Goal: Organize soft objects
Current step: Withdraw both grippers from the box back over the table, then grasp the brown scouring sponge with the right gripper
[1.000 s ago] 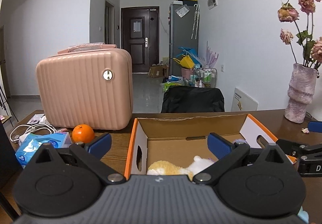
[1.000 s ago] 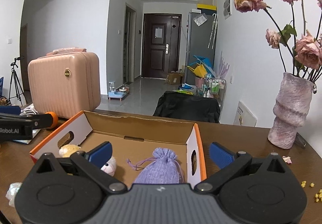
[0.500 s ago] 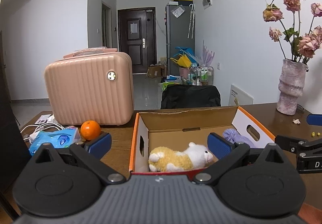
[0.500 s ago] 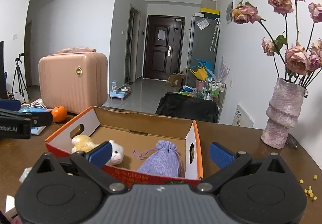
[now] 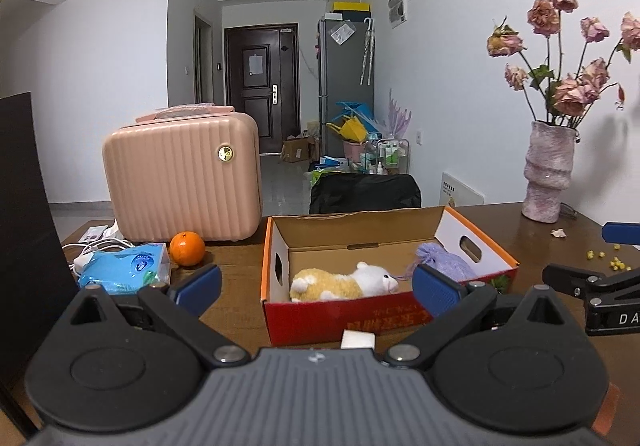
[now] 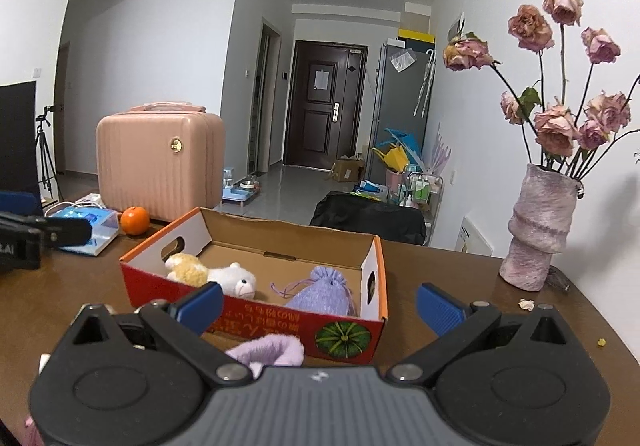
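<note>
Gaping wide, the left gripper holds nothing, blue pads well apart above the table in front of the box. Right gripper same: fingers spread, empty, hovering near the box's front right corner; its tip also shows at the right edge of the left view. Box sits open on the table, red front, orange rim, white end walls with handle cutouts, a pumpkin print on the front. Inside, plush toy lies on its side at the left end, yellow rump left, white head toward the middle. Purple pouch with drawstring sits at the right end of the box, near the plush, not clearly touching. Outside the box, just in front of it, a fuzzy purple thing lies on the table, partly hidden by the right gripper body; cannot tell what it is. A small white block lies by the box front in the left view. Left of the box: orange, beside it a blue tissue pack, white cables behind. Pink case stands upright behind the orange. Vase with dried roses stands at the far right, well apart from the box; yellow crumbs scattered on the table near it.
</note>
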Demonstrator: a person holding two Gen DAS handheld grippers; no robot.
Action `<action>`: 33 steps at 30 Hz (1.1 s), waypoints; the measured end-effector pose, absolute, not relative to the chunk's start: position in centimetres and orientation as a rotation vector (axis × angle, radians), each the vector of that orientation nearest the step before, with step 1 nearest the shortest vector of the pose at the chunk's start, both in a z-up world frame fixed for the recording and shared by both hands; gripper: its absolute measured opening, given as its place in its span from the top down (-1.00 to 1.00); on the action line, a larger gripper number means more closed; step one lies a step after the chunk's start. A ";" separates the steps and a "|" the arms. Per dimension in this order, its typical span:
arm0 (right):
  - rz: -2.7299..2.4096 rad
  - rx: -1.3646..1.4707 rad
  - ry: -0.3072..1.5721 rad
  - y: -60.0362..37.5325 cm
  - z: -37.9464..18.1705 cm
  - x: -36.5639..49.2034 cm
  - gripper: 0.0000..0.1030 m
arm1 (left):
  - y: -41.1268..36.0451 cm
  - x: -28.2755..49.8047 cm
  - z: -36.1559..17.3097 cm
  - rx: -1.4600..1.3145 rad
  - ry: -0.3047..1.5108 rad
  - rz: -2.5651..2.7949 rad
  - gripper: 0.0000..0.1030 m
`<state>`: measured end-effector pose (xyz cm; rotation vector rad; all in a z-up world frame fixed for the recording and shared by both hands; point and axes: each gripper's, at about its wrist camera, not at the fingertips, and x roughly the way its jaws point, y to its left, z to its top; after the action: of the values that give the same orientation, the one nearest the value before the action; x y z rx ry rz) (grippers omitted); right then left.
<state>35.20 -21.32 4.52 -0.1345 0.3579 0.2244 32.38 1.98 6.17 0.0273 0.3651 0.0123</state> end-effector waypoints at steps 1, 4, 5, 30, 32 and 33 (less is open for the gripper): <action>0.225 -0.136 0.357 -21.4 4.5 34.8 -1.00 | 2.0 31.8 6.2 0.027 0.364 0.009 -1.00; 0.221 -0.145 0.354 -21.6 4.2 33.4 -1.00 | 1.9 30.5 6.0 0.027 0.363 -0.004 -1.00; 0.222 -0.149 0.355 -21.7 4.1 33.0 -1.00 | 1.9 30.1 5.8 0.027 0.366 -0.007 -1.00; 0.254 -0.172 0.411 -22.3 -0.6 24.8 -1.00 | 2.3 23.7 0.2 0.005 0.473 -0.029 -1.00; 0.253 -0.166 0.417 -22.4 -1.0 24.5 -1.00 | 2.4 23.4 -0.5 0.000 0.490 -0.032 -1.00; 0.250 -0.164 0.422 -22.5 -1.2 24.4 -1.00 | 2.5 23.3 -0.8 0.000 0.498 -0.032 -1.00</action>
<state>24.43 -22.49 -1.17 -0.1642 0.4221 0.2500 23.30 2.49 -0.82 0.0001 0.4977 -0.0317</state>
